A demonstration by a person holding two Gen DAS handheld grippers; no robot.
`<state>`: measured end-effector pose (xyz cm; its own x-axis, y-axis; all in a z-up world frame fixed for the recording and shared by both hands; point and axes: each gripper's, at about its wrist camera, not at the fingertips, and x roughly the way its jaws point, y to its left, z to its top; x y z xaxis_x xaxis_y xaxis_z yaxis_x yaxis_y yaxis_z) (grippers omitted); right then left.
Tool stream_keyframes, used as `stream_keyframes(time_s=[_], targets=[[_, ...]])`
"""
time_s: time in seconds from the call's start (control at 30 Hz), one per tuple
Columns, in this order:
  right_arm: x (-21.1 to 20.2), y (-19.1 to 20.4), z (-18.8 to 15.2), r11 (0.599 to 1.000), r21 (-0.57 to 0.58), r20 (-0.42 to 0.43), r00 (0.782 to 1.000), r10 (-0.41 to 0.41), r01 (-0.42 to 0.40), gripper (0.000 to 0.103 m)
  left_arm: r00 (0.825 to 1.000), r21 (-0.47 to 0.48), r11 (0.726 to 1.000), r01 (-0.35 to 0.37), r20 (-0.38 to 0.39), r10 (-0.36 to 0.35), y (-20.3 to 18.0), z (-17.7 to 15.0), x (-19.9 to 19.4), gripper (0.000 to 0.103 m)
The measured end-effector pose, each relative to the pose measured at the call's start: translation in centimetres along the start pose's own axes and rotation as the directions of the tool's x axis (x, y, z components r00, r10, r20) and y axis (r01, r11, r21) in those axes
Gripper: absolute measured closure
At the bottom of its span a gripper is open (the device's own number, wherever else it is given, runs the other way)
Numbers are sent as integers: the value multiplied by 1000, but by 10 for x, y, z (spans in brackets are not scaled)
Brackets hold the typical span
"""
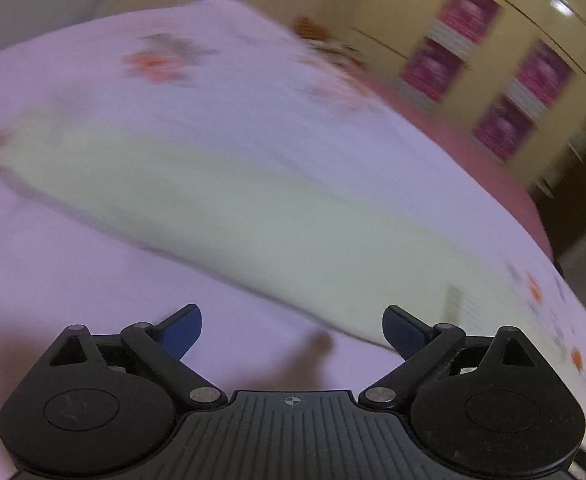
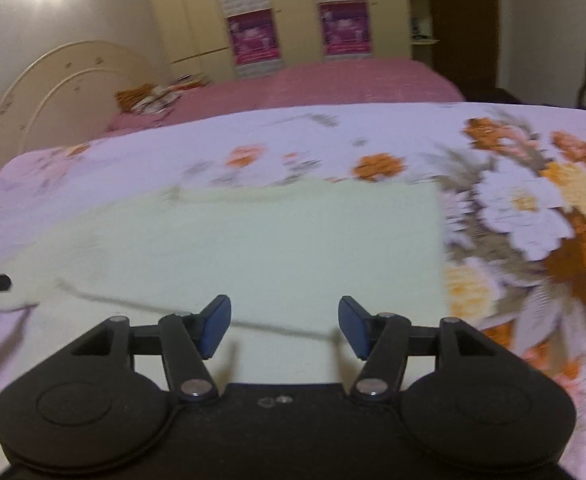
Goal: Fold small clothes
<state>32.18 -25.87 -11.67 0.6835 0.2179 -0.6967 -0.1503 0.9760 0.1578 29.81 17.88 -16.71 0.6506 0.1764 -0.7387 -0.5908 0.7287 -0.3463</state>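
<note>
A: From the left wrist, what shows?
B: The left gripper [image 1: 292,330] has its jaws spread wide with nothing between them. A pale green cloth [image 1: 229,204] lies flat on the floral sheet [image 1: 73,264], ahead of the gripper and running past its right finger. The picture is blurred, so I cannot tell whether that finger touches the cloth.

A: And from the right wrist?
B: The right gripper [image 2: 285,326] is partly spread, also holding nothing. The cloth [image 2: 253,240] sits straight ahead of it and under its fingers, a dark fold line crossing just in front of them. The flowered sheet [image 2: 533,208] spreads to the gripper's right. Far ahead are a pink bed [image 2: 333,80] and a wardrobe [image 2: 293,12].
</note>
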Motion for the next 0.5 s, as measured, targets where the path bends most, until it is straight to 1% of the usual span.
stream_keyframes(time_s=[0.07,0.1,0.13,0.17,0.2,0.23,0.3,0.37,0.43,0.47,0.5], targets=[[3,15,-3,999,-11,-13,999,30,-30,44,999,-103,994,-40,17,42,38,7,-4,7],[4,21,-4,999,-18,-17,999,40,-41,44,998,-156,987,-49,28,54,55,9,-6,17],[5,29,-5,998,-28,-21,999,49,-50,44,998,-207,977,-49,38,58,72,12,-7,34],[6,36,-5,998,-38,-24,998,58,-59,44,998,-248,968,-35,49,48,86,15,-7,42],[7,43,-6,997,-48,-26,998,65,-66,44,997,-280,959,-31,58,49,98,19,-8,53],[8,50,-6,996,-56,-30,997,71,-73,44,996,-299,954,-35,64,56,105,21,-7,57],[10,60,-6,994,-66,-36,996,80,-82,44,995,-340,940,-25,85,57,120,27,-3,58],[11,68,-6,994,-74,-40,996,84,-87,44,994,-383,924,5,107,38,130,32,4,58],[12,74,-6,993,-78,-40,996,81,-84,44,991,-389,921,19,128,33,132,38,13,60],[12,77,-7,994,-79,-39,996,79,-81,44,989,-394,919,26,142,33,134,41,17,66],[13,79,-7,994,-80,-41,996,73,-76,44,989,-403,915,17,144,45,136,44,24,87]])
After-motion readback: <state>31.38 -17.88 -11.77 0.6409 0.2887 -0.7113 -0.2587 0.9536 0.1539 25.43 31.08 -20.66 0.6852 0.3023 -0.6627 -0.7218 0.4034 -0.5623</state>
